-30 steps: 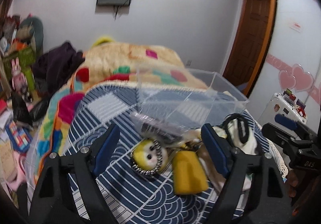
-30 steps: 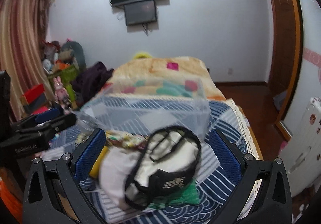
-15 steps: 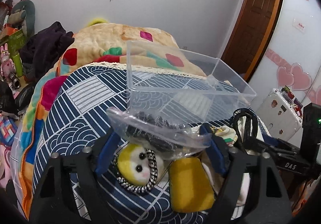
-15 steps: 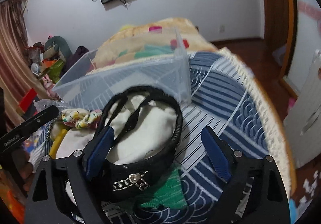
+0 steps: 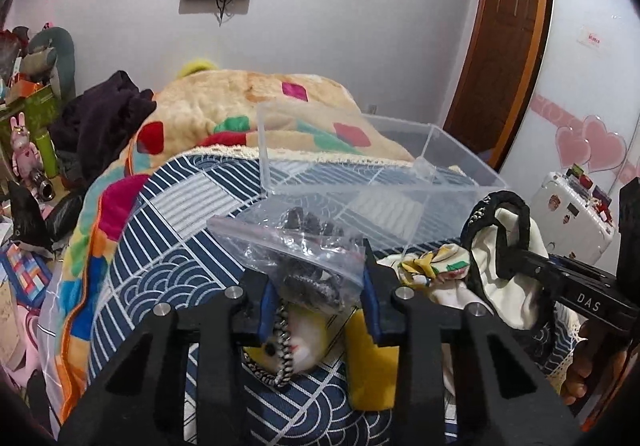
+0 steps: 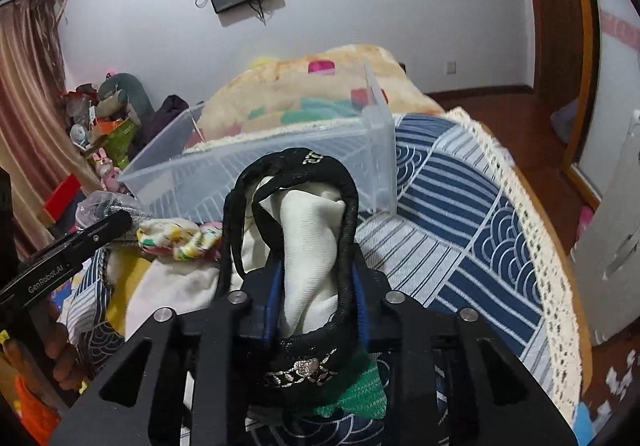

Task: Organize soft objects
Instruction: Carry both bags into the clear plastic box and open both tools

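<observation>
My left gripper (image 5: 318,292) is shut on a clear zip bag (image 5: 296,252) with dark items inside, held just above the bed. Below it lie a yellow plush with a chain band (image 5: 296,342) and a yellow cloth (image 5: 370,366). My right gripper (image 6: 316,296) is shut on a cream cloth with a black trimmed band (image 6: 308,230), lifted off the pile; it also shows in the left wrist view (image 5: 500,246). A floral scrunchie (image 6: 180,238) and a green cloth (image 6: 356,394) lie on the bed. A clear plastic bin (image 5: 360,170) stands just beyond both grippers.
The bed has a blue-white patterned cover (image 6: 460,206) with a lace edge at right. A colourful blanket (image 5: 240,106) is heaped behind the bin. Clutter and toys (image 5: 28,142) stand left of the bed. A white suitcase (image 5: 572,214) and a door are at right.
Both grippers have closed: the left on the zip bag, the right on the cream cloth with the black band. Both items have risen slightly off the pile.
</observation>
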`<move>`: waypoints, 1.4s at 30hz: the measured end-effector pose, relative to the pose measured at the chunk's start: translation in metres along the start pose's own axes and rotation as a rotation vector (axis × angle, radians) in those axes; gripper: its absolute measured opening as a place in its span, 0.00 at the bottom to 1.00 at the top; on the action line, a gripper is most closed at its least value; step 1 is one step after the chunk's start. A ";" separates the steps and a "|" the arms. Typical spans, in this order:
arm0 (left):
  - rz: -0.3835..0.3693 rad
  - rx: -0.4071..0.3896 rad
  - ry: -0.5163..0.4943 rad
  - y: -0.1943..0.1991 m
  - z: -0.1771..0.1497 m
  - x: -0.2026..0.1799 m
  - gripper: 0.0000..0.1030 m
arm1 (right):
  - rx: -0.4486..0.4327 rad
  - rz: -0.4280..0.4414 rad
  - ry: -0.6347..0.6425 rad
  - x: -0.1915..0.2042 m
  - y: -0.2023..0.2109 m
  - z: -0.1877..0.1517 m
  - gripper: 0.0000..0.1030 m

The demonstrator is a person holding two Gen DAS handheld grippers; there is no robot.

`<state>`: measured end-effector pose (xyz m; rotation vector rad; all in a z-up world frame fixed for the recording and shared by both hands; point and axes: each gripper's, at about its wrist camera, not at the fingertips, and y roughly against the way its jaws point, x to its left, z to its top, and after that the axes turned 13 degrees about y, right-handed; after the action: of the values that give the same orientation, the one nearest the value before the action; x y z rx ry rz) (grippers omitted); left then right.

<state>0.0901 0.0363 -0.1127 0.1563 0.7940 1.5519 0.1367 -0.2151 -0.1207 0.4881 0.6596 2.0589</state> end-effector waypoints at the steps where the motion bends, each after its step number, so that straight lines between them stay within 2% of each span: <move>1: -0.003 -0.007 0.004 0.003 0.002 0.000 0.34 | -0.011 0.003 0.000 0.001 0.003 0.003 0.22; 9: -0.032 -0.048 0.017 0.018 0.022 -0.001 0.34 | -0.105 -0.010 0.001 -0.002 0.024 0.024 0.22; 14: -0.082 -0.061 0.035 0.022 0.043 -0.004 0.33 | -0.163 -0.015 0.030 -0.002 0.034 0.043 0.22; 24: -0.103 -0.046 0.042 0.004 0.082 -0.006 0.33 | -0.216 0.011 0.061 -0.008 0.017 0.080 0.22; 29: -0.094 -0.026 0.034 -0.013 0.100 -0.011 0.33 | -0.207 0.018 0.061 -0.012 -0.002 0.099 0.22; 34: -0.044 0.002 -0.019 -0.038 0.105 -0.020 0.33 | -0.175 0.018 0.076 -0.011 -0.026 0.115 0.22; 42: 0.003 0.144 -0.083 -0.085 0.094 -0.031 0.33 | -0.059 0.001 0.094 -0.011 -0.066 0.117 0.22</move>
<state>0.2162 0.0390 -0.0789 0.3261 0.8398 1.4813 0.2502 -0.1625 -0.0713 0.3596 0.6514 2.1064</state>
